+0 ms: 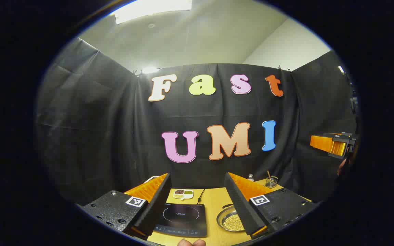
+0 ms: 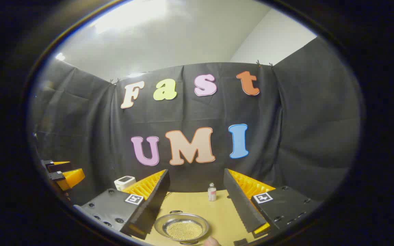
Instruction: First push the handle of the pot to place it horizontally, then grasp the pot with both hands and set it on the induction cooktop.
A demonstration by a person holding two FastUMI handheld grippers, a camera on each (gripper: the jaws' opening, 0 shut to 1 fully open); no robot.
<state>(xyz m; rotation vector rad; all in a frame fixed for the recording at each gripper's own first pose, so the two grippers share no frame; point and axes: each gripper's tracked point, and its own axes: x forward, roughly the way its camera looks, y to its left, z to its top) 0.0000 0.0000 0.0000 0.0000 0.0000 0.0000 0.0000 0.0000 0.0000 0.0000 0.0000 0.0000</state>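
Left gripper (image 1: 197,201): held high above the yellow table (image 1: 214,205), level and facing the booth wall, fingers spread wide with nothing between them. A fingertip of the holding hand (image 1: 191,242) shows at the bottom edge. Below its fingers lies the black induction cooktop (image 1: 182,219), control strip toward the camera; the pot (image 1: 230,220) sits on the table just beside the cooktop's right edge, apart from it.

Right gripper (image 2: 196,201): likewise raised and level, fingers wide apart and holding nothing. In the left gripper view it shows far right (image 1: 333,145), well above the table.

Pot (image 2: 182,228) in the right gripper view: shallow, round, metal, upright, pale grains covering its bottom. One small loop handle (image 2: 175,212) at the far rim, another (image 2: 186,243) at the near rim, so its handle axis runs away from the camera.

Other items: small bottle (image 2: 212,192), sectioned dish (image 1: 183,194), glass holder with sticks (image 1: 271,181), white device (image 2: 124,182)
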